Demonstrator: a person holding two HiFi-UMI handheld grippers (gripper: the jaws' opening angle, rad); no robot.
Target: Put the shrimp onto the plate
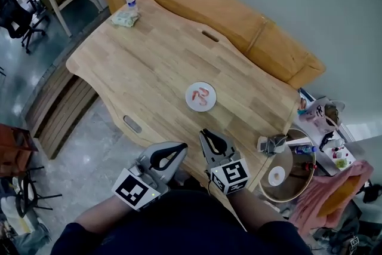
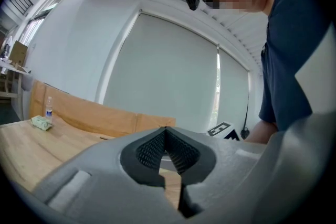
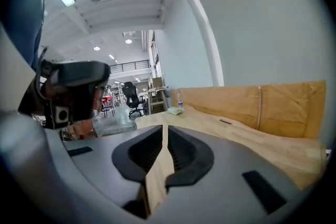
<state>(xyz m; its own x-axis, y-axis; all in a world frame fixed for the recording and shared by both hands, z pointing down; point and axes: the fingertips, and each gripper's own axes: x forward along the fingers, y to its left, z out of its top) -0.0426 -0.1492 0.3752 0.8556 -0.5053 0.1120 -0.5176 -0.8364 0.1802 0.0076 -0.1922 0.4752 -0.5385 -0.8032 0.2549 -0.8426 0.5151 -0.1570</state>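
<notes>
Shrimp on the plate (white); left gripper and right gripper fingers closed, empty.

The person wears a dark navy short-sleeved shirt, and the left gripper and the right gripper are light grey with black ribbed pads, each carrying a white cube with black square markers.

Even daylight lit the pale wooden table; ceiling tube lights glared, fisheye edges darkened and curved.
</notes>
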